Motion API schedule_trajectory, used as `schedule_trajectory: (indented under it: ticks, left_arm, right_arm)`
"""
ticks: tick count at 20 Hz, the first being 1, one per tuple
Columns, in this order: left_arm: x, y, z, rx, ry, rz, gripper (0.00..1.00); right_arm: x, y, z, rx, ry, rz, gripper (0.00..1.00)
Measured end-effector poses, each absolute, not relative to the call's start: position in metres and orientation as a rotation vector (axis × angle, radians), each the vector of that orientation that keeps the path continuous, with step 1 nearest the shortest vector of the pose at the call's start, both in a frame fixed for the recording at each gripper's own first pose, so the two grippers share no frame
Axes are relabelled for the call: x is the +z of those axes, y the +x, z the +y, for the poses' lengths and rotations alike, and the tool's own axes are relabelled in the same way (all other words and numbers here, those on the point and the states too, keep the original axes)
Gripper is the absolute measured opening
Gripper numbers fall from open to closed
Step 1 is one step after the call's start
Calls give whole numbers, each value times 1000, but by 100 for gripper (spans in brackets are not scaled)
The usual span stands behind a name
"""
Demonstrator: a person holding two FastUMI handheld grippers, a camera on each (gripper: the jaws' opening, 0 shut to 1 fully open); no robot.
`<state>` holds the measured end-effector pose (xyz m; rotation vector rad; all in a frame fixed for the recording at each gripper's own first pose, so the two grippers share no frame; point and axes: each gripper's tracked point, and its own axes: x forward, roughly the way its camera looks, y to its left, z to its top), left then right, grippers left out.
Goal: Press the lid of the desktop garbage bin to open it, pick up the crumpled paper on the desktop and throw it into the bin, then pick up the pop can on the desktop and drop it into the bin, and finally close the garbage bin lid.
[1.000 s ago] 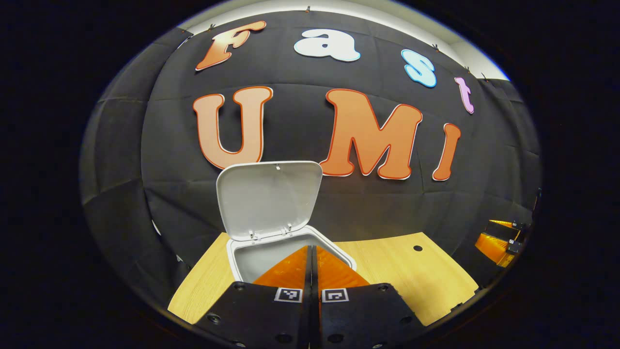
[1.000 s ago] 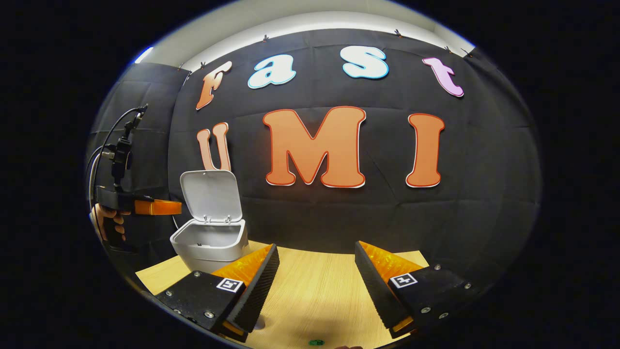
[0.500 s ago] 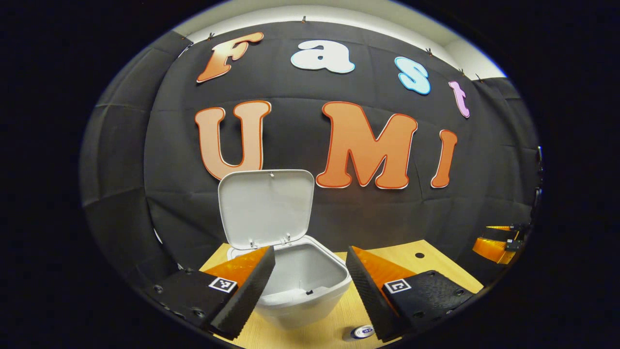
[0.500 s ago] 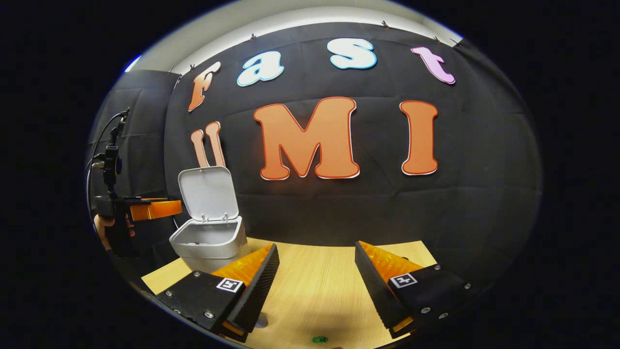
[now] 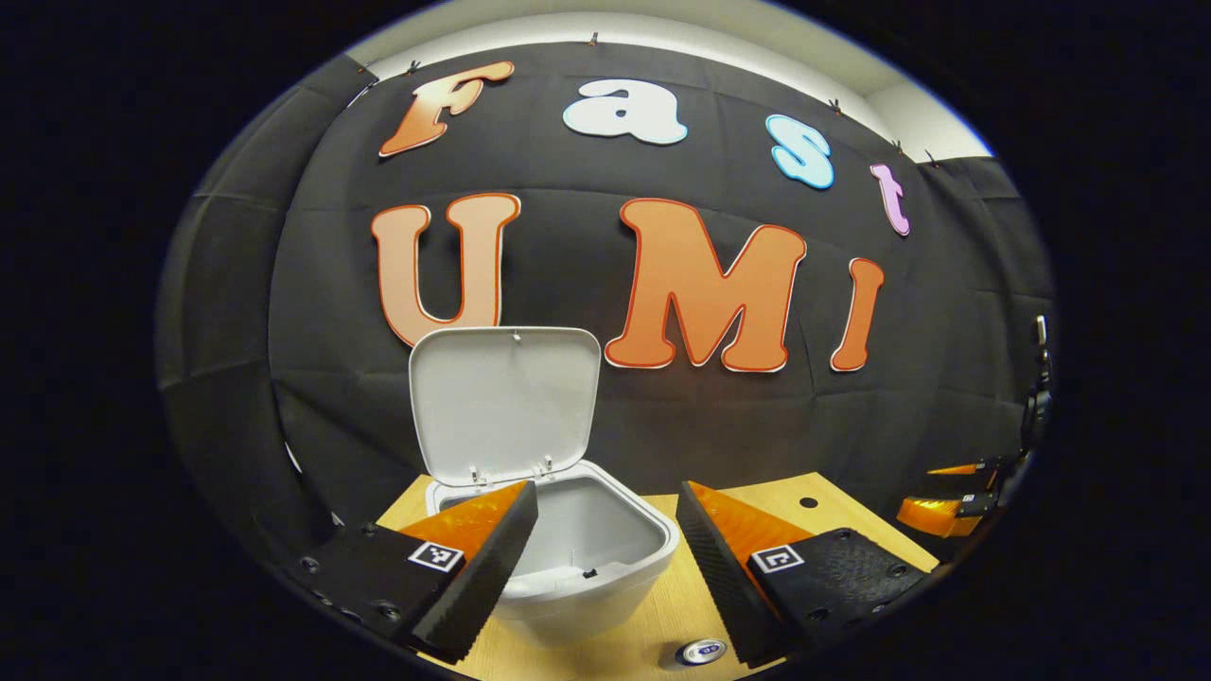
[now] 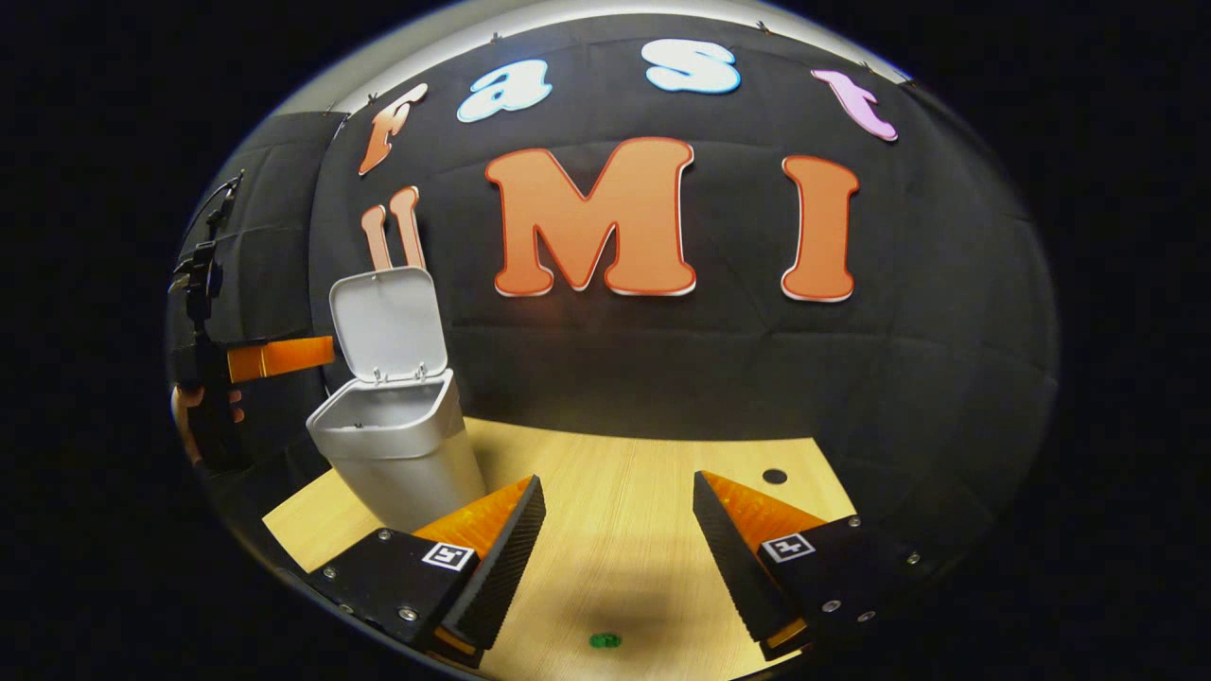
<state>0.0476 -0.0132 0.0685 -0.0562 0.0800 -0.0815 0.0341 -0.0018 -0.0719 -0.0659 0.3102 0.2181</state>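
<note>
Now the bin (image 5: 577, 558) stands on the table (image 5: 833, 525) with its lid (image 5: 506, 402) swung up and resting upright against the booth wall, so the opening faces up and the first step looks done. Seen from the left gripper view, the left hand-held gripper (image 5: 605, 558) hangs released and empty right above the front rim of the bin, its fingers spread wide to either side of the opening. Just below it, at the lower edge, sits the round top of what looks like the pop can (image 5: 700, 650), upright on the table beside the bin's front and closer to this gripper's right finger.

From the right gripper view, the right hand-held gripper (image 6: 615, 549) is also released and holds nothing, poised over bare table with the bin (image 6: 397, 445) off to its left. A small green thing (image 6: 604, 640) lies on the table straight beneath it; what it is I cannot tell. The crumpled paper cannot be made out for sure in either view.

Judging by position, the left hand-held gripper is nearer the can, which lies down and slightly to its right, with its long axis standing vertical
</note>
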Motion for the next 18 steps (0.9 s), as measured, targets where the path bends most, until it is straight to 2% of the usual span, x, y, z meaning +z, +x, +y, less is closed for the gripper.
schedule_trajectory:
  ticks: [9, 13, 18]
  left_arm:
    - [42, 47, -9, -107, -4, 136, 94]
    - [34, 45, 3, -98, -19, 160, 94]
    - [16, 41, 15, -86, -12, 208, 94]
  right_arm:
    - [-237, 3, -8, 234, -150, 739, 95]
    - [-282, -15, -20, 219, -175, 878, 96]
    - [-298, -29, -30, 262, -210, 994, 96]
